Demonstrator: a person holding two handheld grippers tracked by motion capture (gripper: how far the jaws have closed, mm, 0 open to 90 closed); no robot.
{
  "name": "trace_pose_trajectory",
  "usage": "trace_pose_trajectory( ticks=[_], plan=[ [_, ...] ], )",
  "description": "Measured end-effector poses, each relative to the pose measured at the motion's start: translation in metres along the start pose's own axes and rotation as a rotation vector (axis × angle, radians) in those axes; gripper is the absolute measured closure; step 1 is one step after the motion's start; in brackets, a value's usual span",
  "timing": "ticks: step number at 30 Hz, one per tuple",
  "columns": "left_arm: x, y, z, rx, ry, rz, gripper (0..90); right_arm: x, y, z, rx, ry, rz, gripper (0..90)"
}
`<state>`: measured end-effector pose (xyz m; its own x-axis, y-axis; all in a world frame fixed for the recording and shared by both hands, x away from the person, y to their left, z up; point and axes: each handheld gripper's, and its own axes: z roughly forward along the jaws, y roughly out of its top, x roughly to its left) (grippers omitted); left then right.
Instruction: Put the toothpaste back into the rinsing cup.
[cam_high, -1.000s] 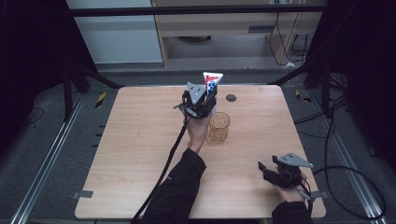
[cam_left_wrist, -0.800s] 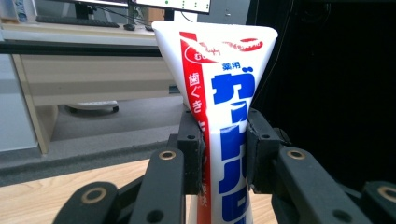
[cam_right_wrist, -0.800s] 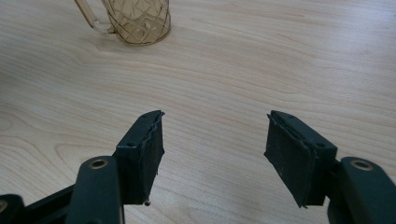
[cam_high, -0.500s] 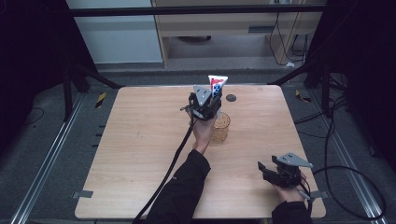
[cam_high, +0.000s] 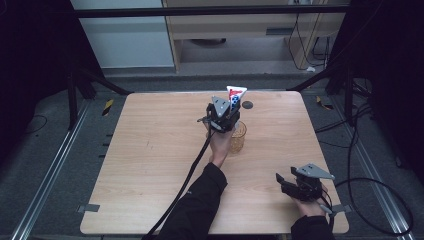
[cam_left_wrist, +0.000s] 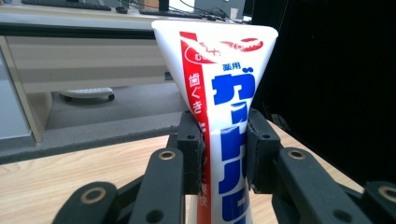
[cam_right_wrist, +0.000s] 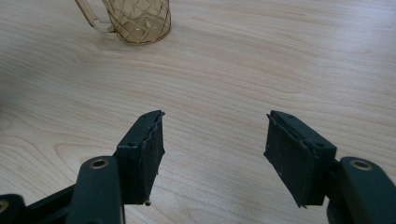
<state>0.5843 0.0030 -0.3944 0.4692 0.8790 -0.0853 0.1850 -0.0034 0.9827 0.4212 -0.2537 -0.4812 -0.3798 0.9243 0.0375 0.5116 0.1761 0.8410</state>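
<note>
Left tool grips toothpaste tube printed "薬用".

Toothpaste tube, left gripper view: white, held upright. Small dark characters "薬用" near the flared top edge. Large blue katakana runs down the middle, partly cut off. A red stripe on its left side carries white "歯ぐき". A red script logo sits across the top, too stylised to read.
</note>
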Motion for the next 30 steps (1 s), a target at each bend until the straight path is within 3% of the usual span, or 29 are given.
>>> trace_pose_trajectory(
  ticks=[13,20,30],
  plan=[
    [-0.010,-0.019,0.004,0.046,-0.019,0.032,70.1,-0.001,0.000,0.000,-0.001,0.003,0.009,36.7],
    [-0.010,-0.032,0.005,0.072,-0.027,0.014,70.0,-0.001,0.000,0.000,-0.002,0.004,0.008,36.7],
    [-0.009,-0.044,0.004,0.106,-0.031,0.033,69.7,0.000,0.000,0.002,0.000,0.007,0.008,36.2]
  ],
)
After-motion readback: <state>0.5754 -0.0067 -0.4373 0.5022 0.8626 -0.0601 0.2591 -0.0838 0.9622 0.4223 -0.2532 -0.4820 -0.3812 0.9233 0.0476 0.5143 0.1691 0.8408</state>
